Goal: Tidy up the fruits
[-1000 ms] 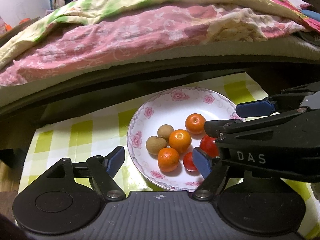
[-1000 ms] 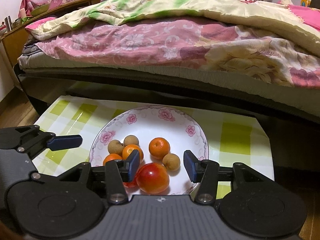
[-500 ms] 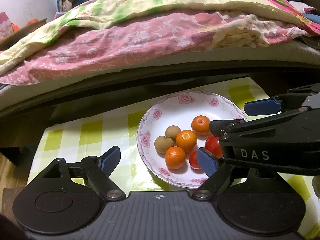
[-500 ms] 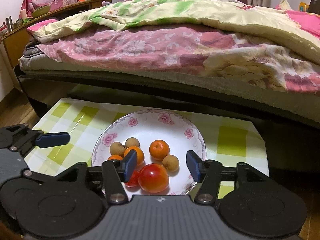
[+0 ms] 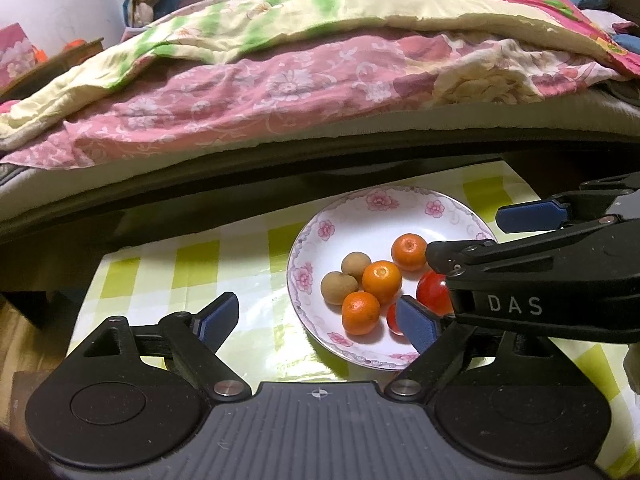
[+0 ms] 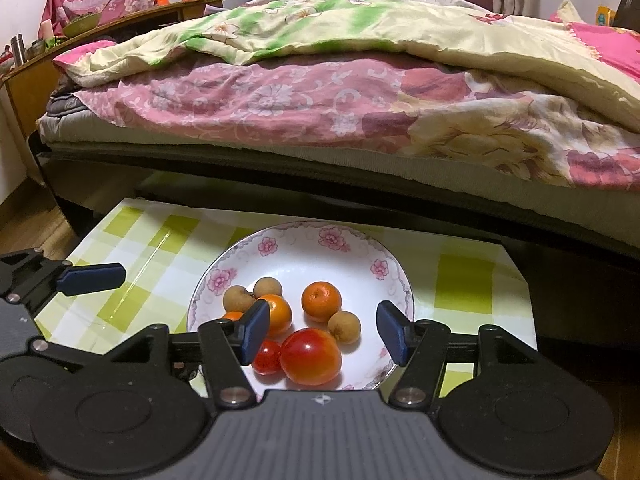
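A white plate (image 5: 400, 216) with pink flowers on its rim sits on the green-checked cloth. It holds three oranges (image 5: 381, 282), brown longans (image 5: 338, 288), a large red fruit (image 6: 311, 356) and a small red one (image 6: 267, 356). My right gripper (image 6: 323, 332) hovers over the plate's near side. Its jaws are opening and straddle the large red fruit without touching it. My left gripper (image 5: 318, 318) hangs over the plate's left rim. Its jaws are also opening, with nothing gripped. The right gripper's arm (image 5: 520, 280) covers part of the red fruit in the left wrist view.
The low table's checked cloth (image 6: 160, 240) extends left and right of the plate. Right behind the table runs a bed frame (image 6: 360, 188) under pink and yellow quilts (image 6: 320, 80). At the far left stands a wooden shelf (image 6: 120, 20) with bowls and jars.
Both grippers' jaws have spread wider. In the left wrist view the plate has drifted rightward and looks a little farther off. The fruit on the plate has not moved.
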